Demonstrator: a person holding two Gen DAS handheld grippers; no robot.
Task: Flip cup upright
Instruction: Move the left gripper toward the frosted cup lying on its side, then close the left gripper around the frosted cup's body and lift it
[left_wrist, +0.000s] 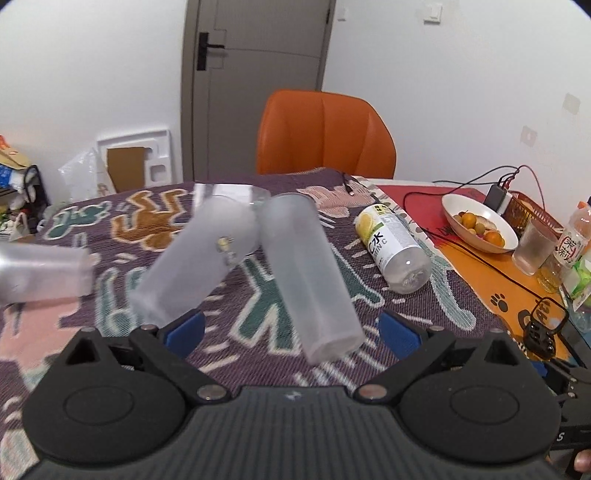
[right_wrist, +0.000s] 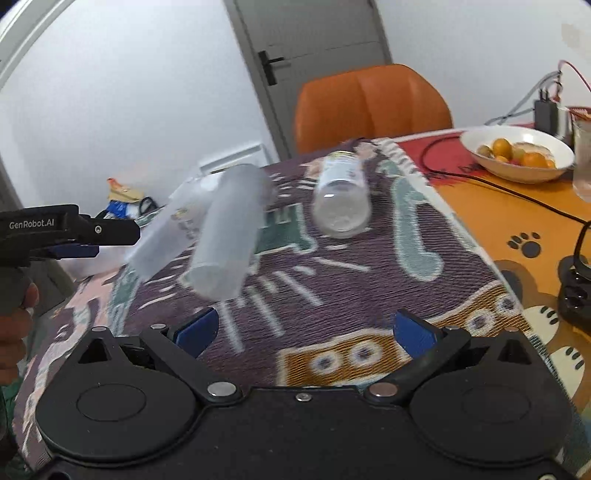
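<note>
Three frosted plastic cups lie on their sides on the patterned purple cloth (left_wrist: 221, 343). One cup (left_wrist: 310, 273) lies just ahead of my left gripper (left_wrist: 291, 334), base toward me. A second cup (left_wrist: 195, 258) lies to its left, tilted, and a third (left_wrist: 40, 273) is at the far left edge. My left gripper is open and empty, its blue pads (left_wrist: 186, 330) wide apart. My right gripper (right_wrist: 306, 332) is open and empty, with the nearest cup (right_wrist: 229, 236) ahead to its left. The left gripper (right_wrist: 85, 236) shows at the left of the right wrist view.
A clear bottle with a yellow label (left_wrist: 395, 247) lies on its side on the cloth. A white bowl of fruit (left_wrist: 480, 223), a glass (left_wrist: 535, 245), black cables and a charger sit on the orange table part at right. An orange chair (left_wrist: 325, 136) stands behind the table.
</note>
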